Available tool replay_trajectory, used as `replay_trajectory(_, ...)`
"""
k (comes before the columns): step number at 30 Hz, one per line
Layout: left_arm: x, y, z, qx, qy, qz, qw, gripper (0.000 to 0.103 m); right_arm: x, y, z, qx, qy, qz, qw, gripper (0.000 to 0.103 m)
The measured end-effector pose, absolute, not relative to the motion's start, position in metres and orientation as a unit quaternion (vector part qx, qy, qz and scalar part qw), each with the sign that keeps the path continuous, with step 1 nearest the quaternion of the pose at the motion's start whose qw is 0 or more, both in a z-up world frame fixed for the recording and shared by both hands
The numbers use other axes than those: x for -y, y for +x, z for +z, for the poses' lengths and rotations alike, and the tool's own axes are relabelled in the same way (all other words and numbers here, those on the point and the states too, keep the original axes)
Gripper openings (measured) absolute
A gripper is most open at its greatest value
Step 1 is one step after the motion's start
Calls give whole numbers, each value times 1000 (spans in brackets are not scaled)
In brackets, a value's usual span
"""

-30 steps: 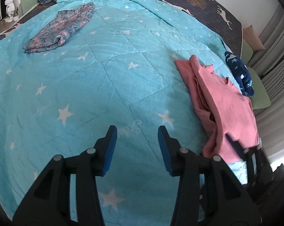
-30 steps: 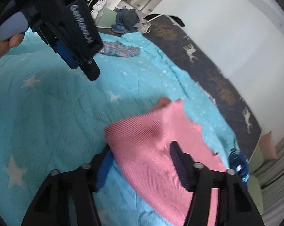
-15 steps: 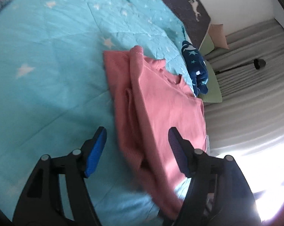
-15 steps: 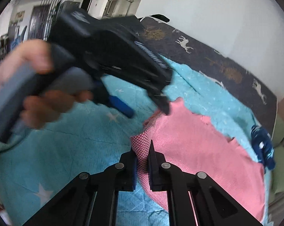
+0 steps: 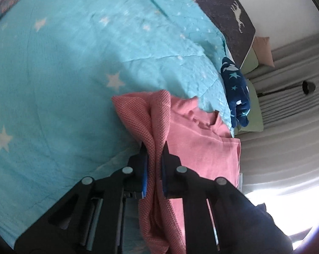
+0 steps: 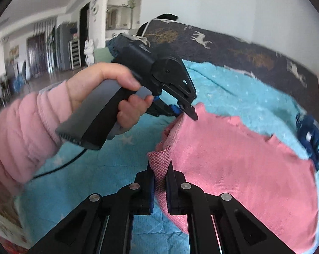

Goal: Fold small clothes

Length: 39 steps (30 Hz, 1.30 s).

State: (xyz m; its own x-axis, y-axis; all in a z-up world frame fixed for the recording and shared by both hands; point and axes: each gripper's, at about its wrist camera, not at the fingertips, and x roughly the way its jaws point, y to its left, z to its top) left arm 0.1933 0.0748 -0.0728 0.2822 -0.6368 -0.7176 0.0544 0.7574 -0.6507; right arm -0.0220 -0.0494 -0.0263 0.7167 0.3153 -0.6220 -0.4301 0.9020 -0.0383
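Both sets of tongs have closed since a second ago — the left tongs [image 5: 154,148], then hovering open over the turquoise quilt [image 5: 64,84], now pinch a bunched edge of the pink top [image 5: 201,144], and the right tongs [image 6: 160,167] clamp another fold of it. With the garment lying near the bed's edge, a lift-and-fold looks ready — a navy star-print garment [image 5: 236,91] lies just beside it.
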Motion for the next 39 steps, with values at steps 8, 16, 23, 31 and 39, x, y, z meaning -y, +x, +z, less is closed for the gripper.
replay_trajectory(8,-25,197,-25,-529,-221,-249,781,11,92,-22,-3,-306,-32,203,930,7)
replay_trajectory(16,64,195,-1,-521,-178,-287,784,10,172,-34,13,-294,40,165,941,7)
replay_trajectory(23,159,187,0,-531,-128,-314,776,10,250,-50,14,-285,89,100,949,7)
replay_trajectory(31,250,175,-18,-555,-65,-341,756,10,322,-72,-9,-308,161,41,937,7)
replay_trajectory(39,288,161,-35,-562,-13,-352,748,11,356,-79,-49,-363,223,30,904,7)
